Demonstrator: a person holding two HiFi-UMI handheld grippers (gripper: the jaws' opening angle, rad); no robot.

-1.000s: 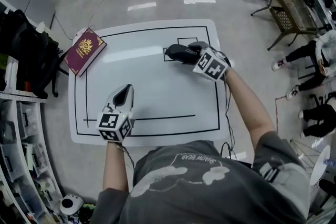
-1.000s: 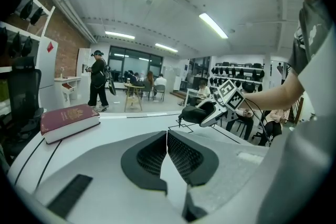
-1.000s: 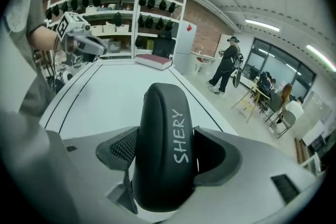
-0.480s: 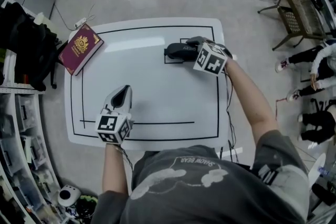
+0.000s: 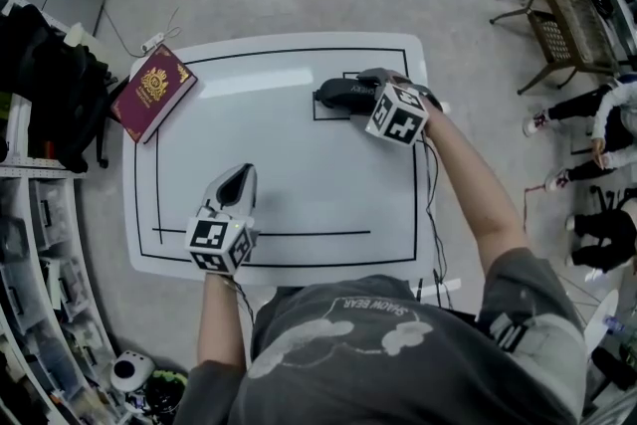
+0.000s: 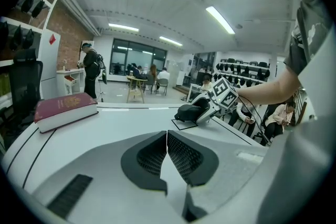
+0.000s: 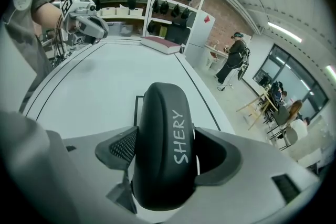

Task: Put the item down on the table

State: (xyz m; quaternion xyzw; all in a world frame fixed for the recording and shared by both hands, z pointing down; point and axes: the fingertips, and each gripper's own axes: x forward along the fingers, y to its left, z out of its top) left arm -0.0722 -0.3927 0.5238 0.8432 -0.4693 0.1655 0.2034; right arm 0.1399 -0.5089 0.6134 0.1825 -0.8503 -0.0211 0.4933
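table (image 5: 299, 174): white top with black border lines; it is the surface where the item is to be set down.
book (image 5: 149, 93): dark red with a gold crest, lying at the far left corner and overhanging the edge. It is well apart from both grippers and looks to play no part in this step.
left gripper (image 5: 231, 189): jaws pressed together with nothing between them, low over the near left of the table. Judged parked out of the way, since this is a one-handed job.
right gripper (image 7: 163, 152): jaws clamped on the black case, one on each long side. It reaches to the far right of the table.
black case (image 7: 160, 139): oblong, rounded, with "SHERY" lettered along it. It is gripped near one end and most of its length sticks out past the fingertips. It is held level and low, which fits a set-down.
marked square (image 5: 328, 109): small outlined box on the table. The case sits over it, at or just above the surface; contact cannot be told.
step judged: placing is nearly done, release not yet made.
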